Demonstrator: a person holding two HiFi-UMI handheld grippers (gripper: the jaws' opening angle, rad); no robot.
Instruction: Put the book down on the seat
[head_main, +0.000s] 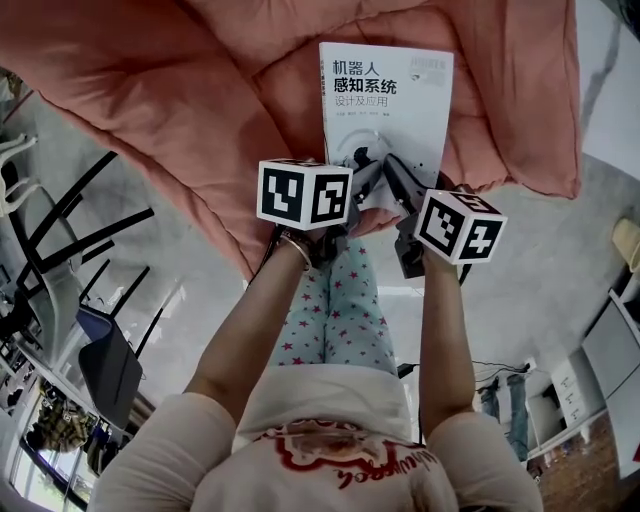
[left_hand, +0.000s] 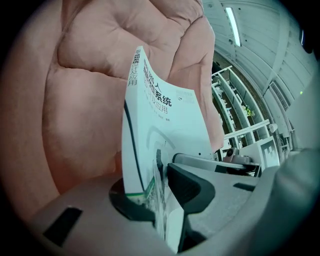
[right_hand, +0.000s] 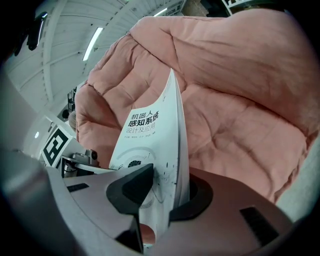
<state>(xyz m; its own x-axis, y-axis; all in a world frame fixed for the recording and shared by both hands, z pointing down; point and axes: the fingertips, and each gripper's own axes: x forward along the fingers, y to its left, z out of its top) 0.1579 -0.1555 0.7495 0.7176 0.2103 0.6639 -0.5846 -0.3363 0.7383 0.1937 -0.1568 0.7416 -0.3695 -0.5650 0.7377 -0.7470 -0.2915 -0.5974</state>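
head view: left gripper (head_main: 360, 172) hides book (head_main: 386, 100) corner

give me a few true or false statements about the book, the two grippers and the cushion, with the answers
1. The left gripper and the right gripper both have their jaws closed on the book. True.
2. The book lies open at its middle pages. False: it is closed, front cover showing.
3. The cushion behind the book is blue. False: it is pink.
4. The book's cover is white with dark print. True.
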